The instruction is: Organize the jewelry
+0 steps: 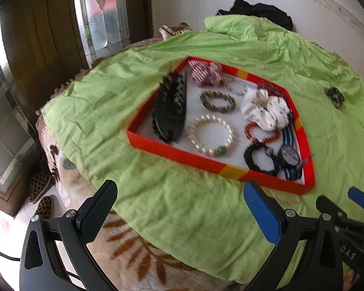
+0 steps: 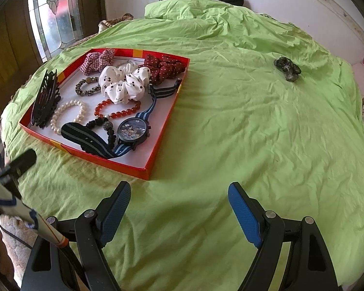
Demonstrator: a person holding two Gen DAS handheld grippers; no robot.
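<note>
Both the left gripper [image 1: 179, 208] and right gripper [image 2: 179, 208] are held wide apart, nothing gripped. One dark clip [image 2: 287, 69] is left lying well apart from the tray [image 2: 155, 155].

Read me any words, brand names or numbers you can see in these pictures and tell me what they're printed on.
"DAS": white letters on the black body of the right gripper, at the left wrist view's lower right edge; possibly part of a longer word.
Watch dial in the red tray: markings too small to read.
Nothing else readable.
</note>
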